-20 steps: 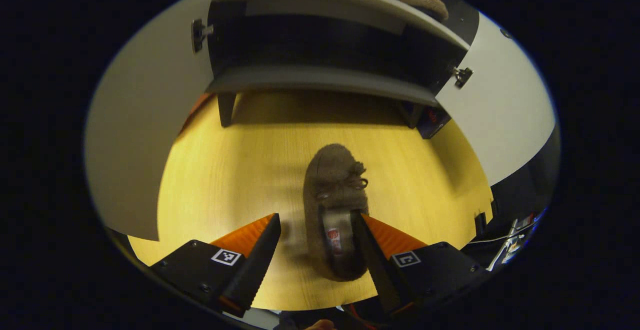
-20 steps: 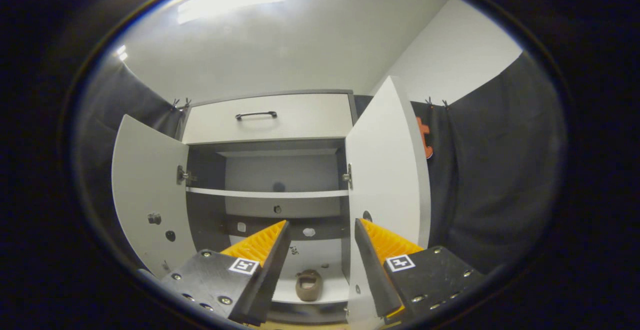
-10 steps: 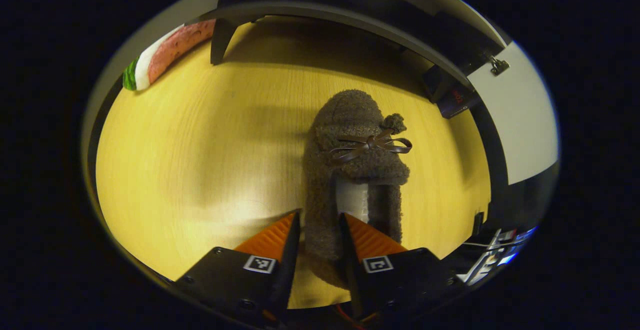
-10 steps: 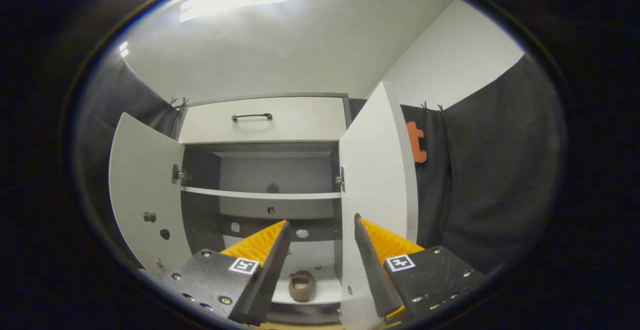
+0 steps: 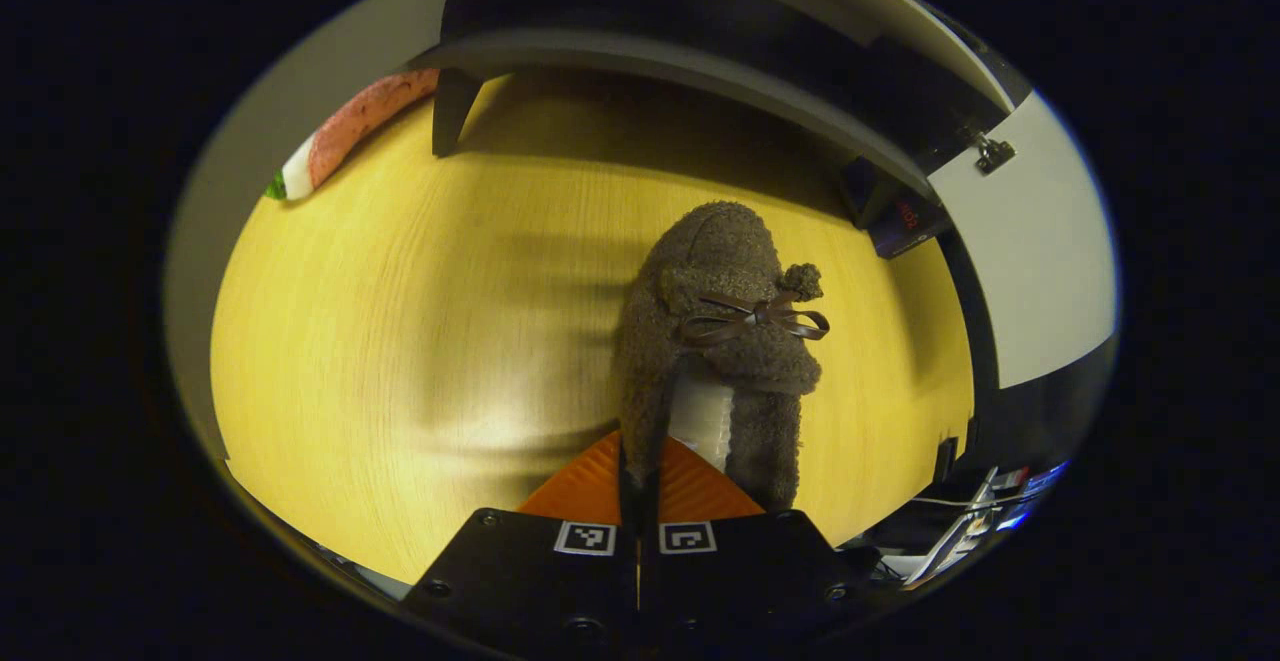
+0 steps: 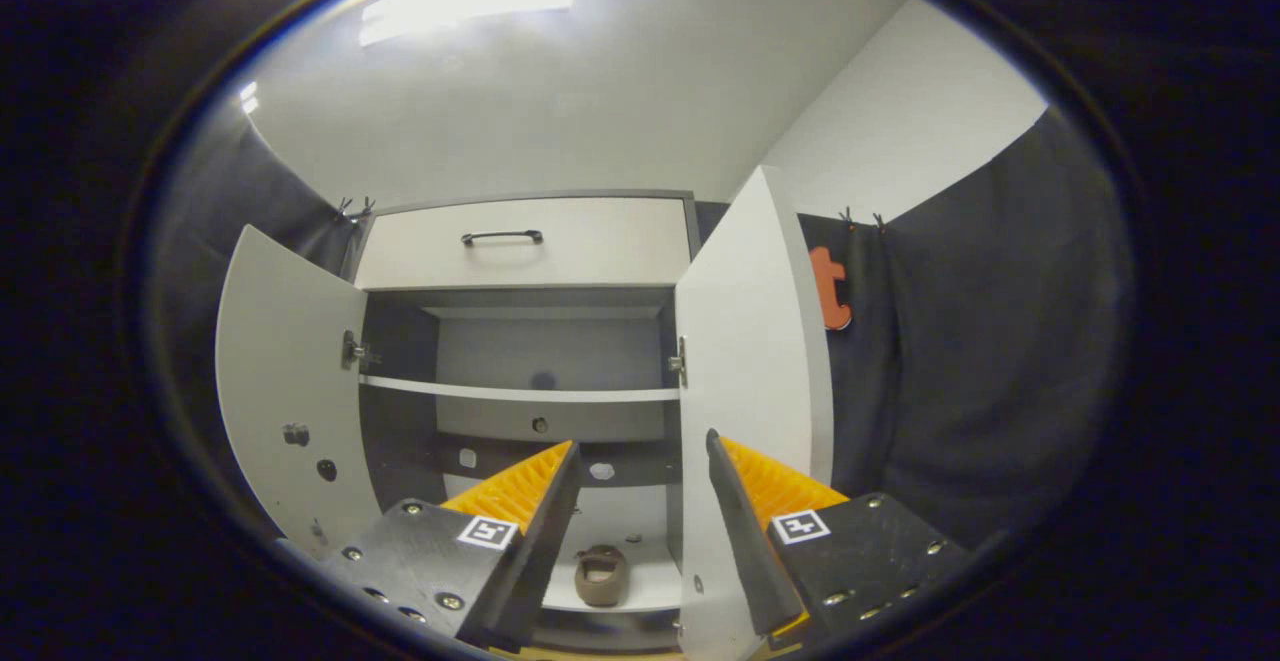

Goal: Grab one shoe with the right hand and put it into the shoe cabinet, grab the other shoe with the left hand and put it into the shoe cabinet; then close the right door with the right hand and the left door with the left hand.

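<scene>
In the left gripper view a fuzzy brown shoe (image 5: 725, 321) with a thin bow lies on the yellow wooden floor (image 5: 420, 321), toe toward the cabinet. My left gripper (image 5: 638, 476) is shut on the shoe's left heel wall, which is pinched thin between the orange fingers. In the right gripper view the shoe cabinet (image 6: 520, 381) stands with both white doors open. The other brown shoe (image 6: 600, 576) rests on its bottom shelf. My right gripper (image 6: 640, 461) hangs open and empty in front of the cabinet.
The cabinet's left door (image 6: 285, 391) and right door (image 6: 745, 391) swing outward. Above them is a drawer with a dark handle (image 6: 500, 236). In the left gripper view the cabinet's base (image 5: 680, 81) stands on legs, with a small dark box (image 5: 905, 221) beside its right leg.
My left gripper has closed from wide open onto the shoe's heel wall. The right gripper has drifted slightly and stayed open.
</scene>
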The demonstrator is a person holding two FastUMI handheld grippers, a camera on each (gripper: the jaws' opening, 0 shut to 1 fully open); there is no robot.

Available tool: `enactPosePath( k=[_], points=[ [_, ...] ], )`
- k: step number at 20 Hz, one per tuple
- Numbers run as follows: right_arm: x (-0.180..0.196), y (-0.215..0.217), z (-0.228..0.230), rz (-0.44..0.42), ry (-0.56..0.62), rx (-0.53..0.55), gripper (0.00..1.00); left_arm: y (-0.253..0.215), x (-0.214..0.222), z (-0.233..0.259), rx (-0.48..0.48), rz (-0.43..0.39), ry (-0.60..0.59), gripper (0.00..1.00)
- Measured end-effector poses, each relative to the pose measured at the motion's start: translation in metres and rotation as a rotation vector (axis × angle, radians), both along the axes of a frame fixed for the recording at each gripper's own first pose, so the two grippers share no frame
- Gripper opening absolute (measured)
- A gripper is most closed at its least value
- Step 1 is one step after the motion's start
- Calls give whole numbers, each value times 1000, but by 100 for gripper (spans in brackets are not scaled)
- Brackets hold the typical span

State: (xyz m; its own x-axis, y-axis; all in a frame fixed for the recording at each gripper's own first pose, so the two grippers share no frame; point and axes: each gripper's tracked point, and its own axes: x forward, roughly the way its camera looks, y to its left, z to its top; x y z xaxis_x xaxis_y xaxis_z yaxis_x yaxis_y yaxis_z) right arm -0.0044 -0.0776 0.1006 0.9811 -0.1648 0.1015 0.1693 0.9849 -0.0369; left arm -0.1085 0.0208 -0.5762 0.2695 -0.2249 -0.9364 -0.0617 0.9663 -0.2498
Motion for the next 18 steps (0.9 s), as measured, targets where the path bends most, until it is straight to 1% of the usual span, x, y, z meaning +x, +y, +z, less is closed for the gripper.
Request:
enactPosePath(
  k=[1, 2, 5, 6, 7, 8, 9, 10, 13, 15, 16, 17, 18],
  points=[
    [1, 0, 0, 2, 2, 3, 77, -4, 8, 15, -12, 6, -29, 4],
    [1, 1, -1, 4, 4, 5, 75, -8, 17, 30, -20, 6, -64, 2],
    [3, 2, -3, 13, 5, 9, 75, -18, 45, 83, -42, 17, -178, 2],
    [3, 3, -3, 16, 6, 11, 77, -20, 54, 102, -47, 18, -216, 2],
    [4, 4, -4, 20, 8, 12, 75, -20, 63, 122, -52, 22, -255, 2],
    [4, 4, -4, 22, 8, 12, 75, -22, 72, 141, -62, 29, -294, 2],
    [4, 4, -4, 21, 8, 11, 77, -23, 80, 160, -76, 38, -333, 2],
    [4, 3, -4, 18, 8, 10, 75, -24, 92, 180, -90, 50, -375, 1],
    [1, 6, -4, 24, 4, 18, 75, -29, 133, 231, -116, 86, -490, 2],
    [0, 8, -4, 29, 5, 20, 75, -31, 164, 257, -142, 102, -554, 2],
    [-2, 8, -5, 30, 5, 21, 75, -31, 180, 265, -138, 105, -582, 5],
    [-3, 8, -5, 30, 5, 21, 75, -29, 194, 273, -132, 107, -605, 1],
    [-5, 9, -5, 30, 6, 21, 75, -28, 211, 285, -132, 112, -632, 2]
  ],
)
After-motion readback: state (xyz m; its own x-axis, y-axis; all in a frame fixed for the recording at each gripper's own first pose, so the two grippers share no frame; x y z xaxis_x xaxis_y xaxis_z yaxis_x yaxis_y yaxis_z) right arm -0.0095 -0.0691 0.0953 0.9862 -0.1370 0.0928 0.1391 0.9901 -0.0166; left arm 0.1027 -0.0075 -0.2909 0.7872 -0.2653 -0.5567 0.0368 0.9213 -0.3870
